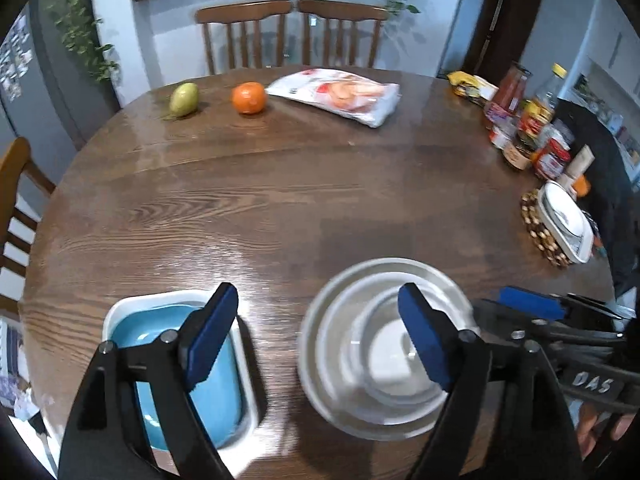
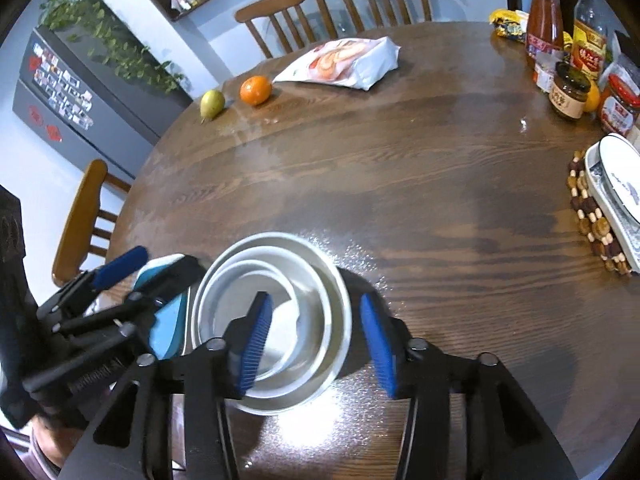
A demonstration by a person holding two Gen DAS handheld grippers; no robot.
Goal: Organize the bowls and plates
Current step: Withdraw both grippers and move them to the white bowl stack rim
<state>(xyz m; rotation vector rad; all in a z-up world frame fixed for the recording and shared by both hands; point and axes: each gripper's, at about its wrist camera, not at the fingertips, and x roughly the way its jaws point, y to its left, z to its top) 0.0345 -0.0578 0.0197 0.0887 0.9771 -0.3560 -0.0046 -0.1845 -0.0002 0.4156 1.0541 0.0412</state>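
Note:
A stack of nested white round bowls (image 1: 352, 320) stands near the front edge of the round wooden table (image 1: 304, 200). Left of it a blue rectangular dish (image 1: 132, 332) lies inside a white rectangular dish (image 1: 160, 300). My left gripper (image 1: 320, 332) is open, one finger over the blue dish and the other over the bowls, with nothing between its pads. In the right wrist view my right gripper (image 2: 316, 344) is open above the bowl stack (image 2: 280, 264). Its jaws straddle the stack's right rim without pressing on it. My left gripper (image 2: 148, 276) hovers beside the blue dish (image 2: 168, 332).
A pear (image 1: 184, 98), an orange (image 1: 249, 97) and a food bag (image 1: 340, 94) lie at the far side. Jars and bottles (image 2: 568, 68) crowd the right edge. White oblong plates (image 2: 616, 184) rest on a beaded trivet (image 2: 592, 216). Wooden chairs (image 1: 248, 32) ring the table.

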